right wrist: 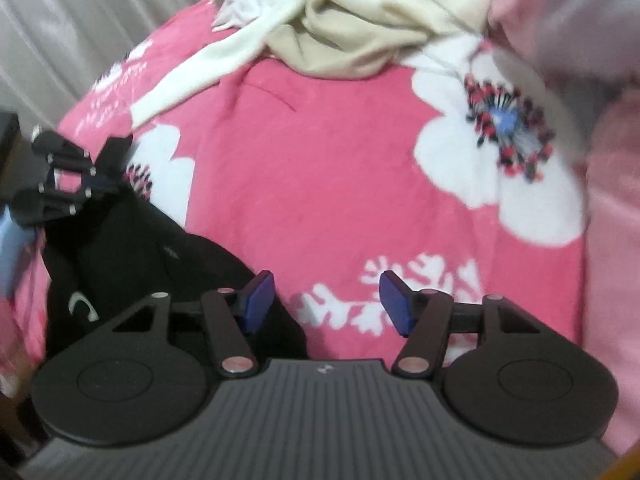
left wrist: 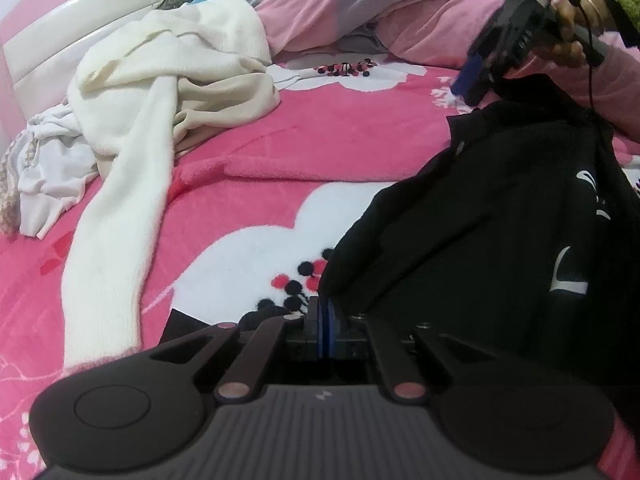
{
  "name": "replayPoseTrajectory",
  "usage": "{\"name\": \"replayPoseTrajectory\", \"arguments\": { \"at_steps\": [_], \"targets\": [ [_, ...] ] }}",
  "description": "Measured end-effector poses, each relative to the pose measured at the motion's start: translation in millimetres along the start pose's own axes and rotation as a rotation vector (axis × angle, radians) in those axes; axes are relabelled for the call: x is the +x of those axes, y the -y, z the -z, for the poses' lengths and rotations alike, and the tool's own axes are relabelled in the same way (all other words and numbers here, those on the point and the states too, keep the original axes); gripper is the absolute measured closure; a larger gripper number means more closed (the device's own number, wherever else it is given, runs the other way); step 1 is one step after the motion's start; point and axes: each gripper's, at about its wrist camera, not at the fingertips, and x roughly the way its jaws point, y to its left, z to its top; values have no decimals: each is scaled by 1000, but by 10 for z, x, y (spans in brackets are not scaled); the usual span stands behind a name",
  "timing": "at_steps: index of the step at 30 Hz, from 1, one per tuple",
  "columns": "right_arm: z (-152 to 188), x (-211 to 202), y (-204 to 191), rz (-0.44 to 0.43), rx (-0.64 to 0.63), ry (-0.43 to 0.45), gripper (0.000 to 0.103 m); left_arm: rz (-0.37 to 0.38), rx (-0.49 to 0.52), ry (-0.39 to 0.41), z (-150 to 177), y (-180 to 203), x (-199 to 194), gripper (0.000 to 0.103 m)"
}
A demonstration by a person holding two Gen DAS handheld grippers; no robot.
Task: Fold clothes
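The left wrist view sits low over the bed (left wrist: 248, 148), close behind its fingers (left wrist: 326, 320), facing the headboard (left wrist: 80, 28). The right wrist view hangs higher, tilted down across the same blanket. Both catch the cream clothes (left wrist: 160, 80) (right wrist: 360, 20) and the black garment (left wrist: 500, 220) (right wrist: 140, 248).

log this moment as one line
left gripper: shut on black garment | right gripper: open, empty | bed: cream clothes pile unfolded
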Motion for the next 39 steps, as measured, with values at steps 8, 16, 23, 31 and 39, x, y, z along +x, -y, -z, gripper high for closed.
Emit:
{"name": "replayPoseTrajectory", "arguments": {
  "at_steps": [8, 16, 23, 31, 39],
  "targets": [
    [297, -84, -826, 92, -298, 74, 96, 3, -47, 20, 72, -39, -11, 99],
    [998, -202, -1583, 244, -703, 15, 93, 5, -53, 26, 81, -45, -16, 99],
    [1007, -405, -1499, 246, -610, 28, 84, -5, -43, 12, 56, -31, -9, 98],
    [1071, -172, -1566, 268, -809, -15, 76, -28, -36, -1, 24, 6, 3, 96],
    [1113, 50, -1620, 348, -955, -57, 90, -59, -39, 18, 20, 48, -11, 97]
  ]
}}
